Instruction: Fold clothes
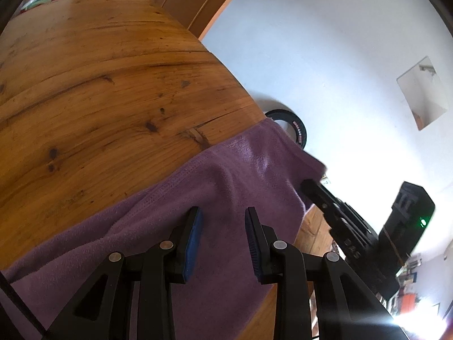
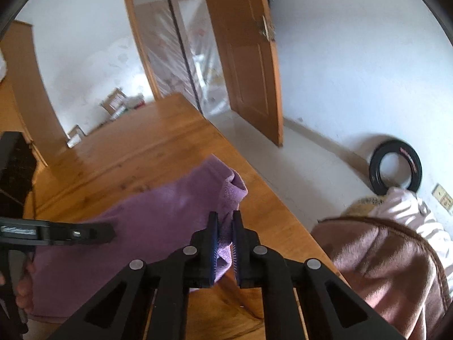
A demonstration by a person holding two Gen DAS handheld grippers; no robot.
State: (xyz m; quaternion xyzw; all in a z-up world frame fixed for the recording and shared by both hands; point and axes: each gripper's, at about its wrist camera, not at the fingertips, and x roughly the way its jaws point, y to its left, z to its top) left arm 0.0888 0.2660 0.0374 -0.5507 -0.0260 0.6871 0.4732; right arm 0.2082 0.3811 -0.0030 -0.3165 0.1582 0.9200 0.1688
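A purple fleece cloth (image 1: 226, 175) lies across the near part of the wooden table (image 1: 99, 85), its far corner hanging past the table's right edge. My left gripper (image 1: 223, 212) hovers over the cloth with its blue pads (image 1: 195, 235) apart; cloth shows in the gap and the pads do not press on it. In the right wrist view my right gripper (image 2: 225, 218) is shut on a bunched corner of the purple cloth (image 2: 141, 218), lifted a little off the table (image 2: 136, 147). The left gripper (image 2: 110, 233) reaches in from the left, held by a hand (image 2: 22, 291).
A black tyre (image 2: 396, 167) leans against the white wall on the floor to the right. A brown padded seat (image 2: 382, 255) with a pale garment stands beside the table's right edge. An open wooden door (image 2: 246, 56) stands beyond the table's far end.
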